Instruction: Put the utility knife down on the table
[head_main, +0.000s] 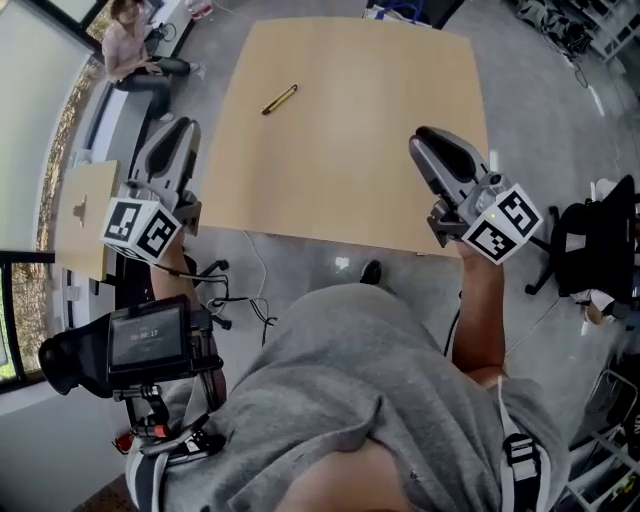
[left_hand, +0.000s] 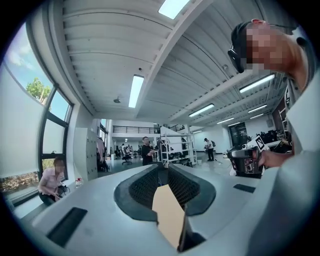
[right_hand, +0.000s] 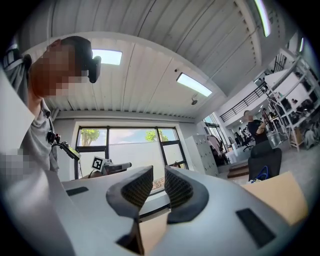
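Note:
The utility knife (head_main: 280, 99), yellow and black, lies flat on the tan table (head_main: 350, 180) toward its far left, with nothing touching it. My left gripper (head_main: 178, 132) hovers off the table's left edge, well short of the knife; its jaws meet at the tips with nothing in them (left_hand: 163, 170). At the near right edge of the table is my right gripper (head_main: 428, 142), its jaws a narrow gap apart and empty (right_hand: 158, 172). Both gripper views look up at the ceiling, with only slivers of table (left_hand: 167, 215) (right_hand: 275, 197).
A person sits on the floor by the window at far left (head_main: 135, 50). A small side table (head_main: 80, 210) stands left of me and a black office chair (head_main: 590, 250) to the right. Cables lie on the floor below the table's near edge.

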